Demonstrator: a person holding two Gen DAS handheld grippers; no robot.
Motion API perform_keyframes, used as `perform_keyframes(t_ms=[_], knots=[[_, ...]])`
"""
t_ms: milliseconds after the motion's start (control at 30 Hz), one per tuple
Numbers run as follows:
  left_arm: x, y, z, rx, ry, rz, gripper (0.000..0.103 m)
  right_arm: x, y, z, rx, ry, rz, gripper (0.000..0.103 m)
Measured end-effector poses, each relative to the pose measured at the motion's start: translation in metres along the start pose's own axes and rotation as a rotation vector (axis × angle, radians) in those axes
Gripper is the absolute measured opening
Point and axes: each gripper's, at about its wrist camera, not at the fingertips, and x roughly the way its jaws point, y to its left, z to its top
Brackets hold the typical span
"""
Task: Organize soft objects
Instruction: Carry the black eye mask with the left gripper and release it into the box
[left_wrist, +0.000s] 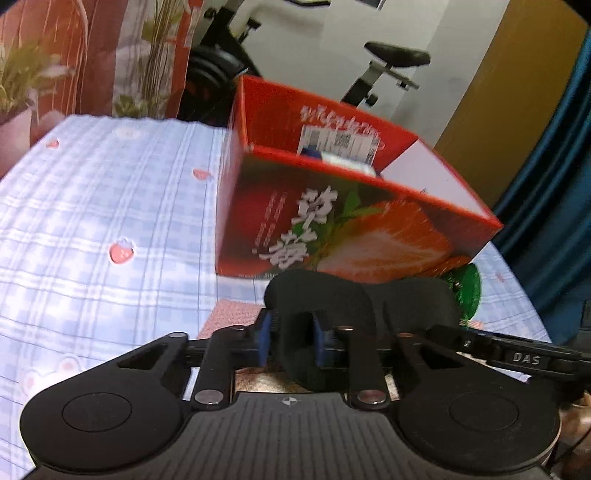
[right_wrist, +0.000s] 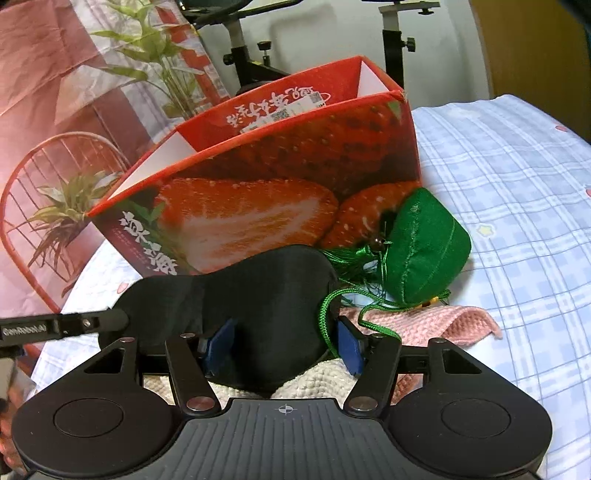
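On my far left hangs a red printed curtain (left_wrist: 92, 55) with painted plants, and below it the blue checked bedsheet (left_wrist: 110, 206) with little strawberries spreads across the bed. My left tongs (left_wrist: 291, 341) are clenched on one end of the black eye mask (left_wrist: 321, 295), its fabric squeezed between the blue pads. Straight ahead of them, close by, stands the open red strawberry box (left_wrist: 332, 221), a labelled packet leaning inside (the print is too blurred for me to read). An exercise bike (left_wrist: 391, 62) sits behind the box.

Moving right, the mask stretches across to my right tongs (right_wrist: 284, 349), which stand released around its other end; the right pad sits clear of the fabric, and I cannot tell whether the left one touches it. A green cord (right_wrist: 328, 314) loops over the mask's right edge and runs to the green stuffed pouch (right_wrist: 424, 243), which leans against the box's lower right corner with its tassel beside it. Under the mask lie a cream knitted cloth (right_wrist: 314, 384) and, further right, a pink knitted cloth (right_wrist: 443, 325) on the sheet.
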Motion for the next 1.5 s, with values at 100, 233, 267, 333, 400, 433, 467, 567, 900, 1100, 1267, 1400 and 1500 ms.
perform_keyframes(t_ms=[100, 233, 267, 333, 400, 433, 467, 567, 900, 1100, 1267, 1400, 1500], knots=[[-0.015, 0.003, -0.003, 0.000, -0.025, -0.003, 0.017, -0.005, -0.002, -0.001, -0.002, -0.003, 0.000, 0.057], [-0.032, 0.009, -0.016, -0.006, -0.049, 0.032, 0.016, -0.014, -0.005, -0.005, -0.009, -0.017, -0.016, 0.056], [-0.034, 0.012, -0.020, -0.014, -0.049, 0.043, 0.016, -0.016, -0.005, -0.005, -0.010, -0.022, -0.020, 0.056], [-0.036, 0.021, -0.027, -0.036, -0.041, 0.070, 0.016, -0.020, -0.006, -0.005, -0.011, -0.031, -0.028, 0.056], [-0.035, 0.030, -0.035, -0.053, -0.026, 0.099, 0.016, -0.025, -0.006, -0.006, -0.018, -0.045, -0.039, 0.056], [-0.034, 0.034, -0.039, -0.064, -0.020, 0.112, 0.016, -0.026, -0.005, -0.006, -0.022, -0.049, -0.041, 0.056], [-0.033, 0.039, -0.042, -0.088, -0.012, 0.118, 0.016, -0.027, -0.004, -0.005, -0.028, -0.054, -0.043, 0.056], [-0.031, 0.052, -0.049, -0.131, 0.002, 0.119, 0.016, -0.027, 0.003, -0.002, -0.057, -0.063, -0.035, 0.056], [-0.021, 0.058, -0.061, -0.153, 0.032, 0.121, 0.017, 0.007, 0.035, 0.011, -0.184, -0.010, 0.028, 0.056], [-0.014, 0.059, -0.059, -0.163, 0.020, 0.110, 0.017, 0.035, 0.033, 0.019, -0.155, 0.052, 0.074, 0.056], [-0.016, 0.061, -0.061, -0.165, 0.015, 0.107, 0.017, 0.040, 0.033, 0.020, -0.137, 0.072, 0.093, 0.057], [-0.017, 0.059, -0.062, -0.160, 0.012, 0.114, 0.017, 0.038, 0.032, 0.017, -0.101, 0.065, 0.105, 0.054], [-0.017, 0.060, -0.061, -0.165, 0.013, 0.113, 0.017, 0.031, 0.037, 0.015, -0.105, 0.054, 0.126, 0.043]])
